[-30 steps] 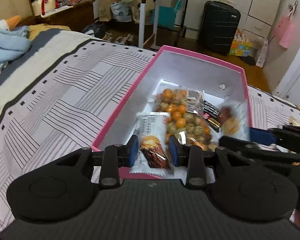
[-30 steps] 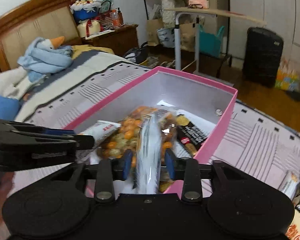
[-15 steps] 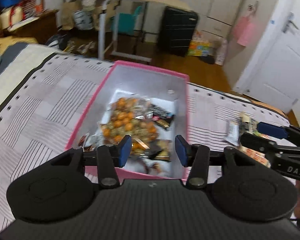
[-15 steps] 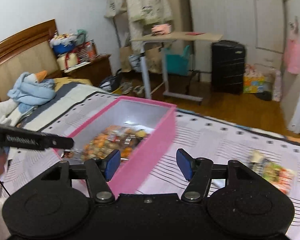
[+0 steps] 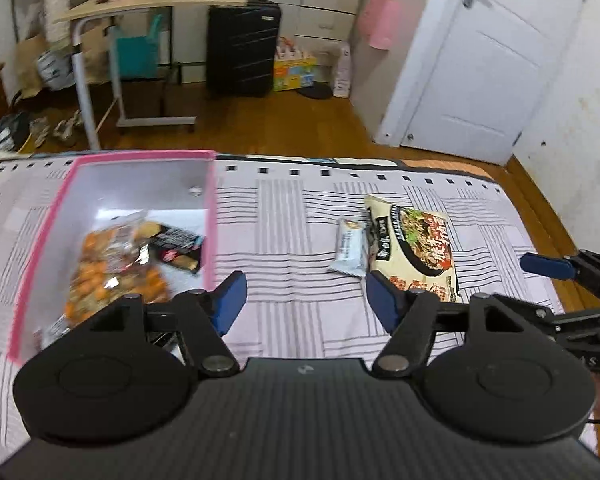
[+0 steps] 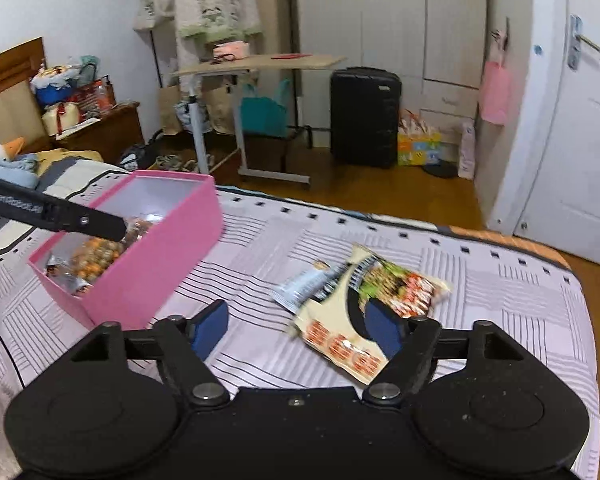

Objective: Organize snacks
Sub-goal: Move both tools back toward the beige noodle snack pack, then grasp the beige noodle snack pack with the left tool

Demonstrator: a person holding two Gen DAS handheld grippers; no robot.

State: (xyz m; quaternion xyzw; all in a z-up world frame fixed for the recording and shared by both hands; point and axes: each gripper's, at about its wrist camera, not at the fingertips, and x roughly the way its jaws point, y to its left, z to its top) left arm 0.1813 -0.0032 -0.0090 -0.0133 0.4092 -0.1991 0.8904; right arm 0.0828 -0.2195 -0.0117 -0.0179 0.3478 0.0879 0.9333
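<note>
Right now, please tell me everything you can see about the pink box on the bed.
The pink box is a rectangular, open-topped box, likely cardboard, pink outside and on the rim, white inside. It stands upright on the striped bedspread. Inside lie snack packets, among them a clear bag of orange pieces and a dark packet. Neither pair of tongs touches it, and the two packets lying beside it on the bedspread are apart from it.

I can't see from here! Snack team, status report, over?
Both claws, left and right, just opened, empty. Noodle packet and bar on bedspread, outside pink box. Nothing blocking.
</note>
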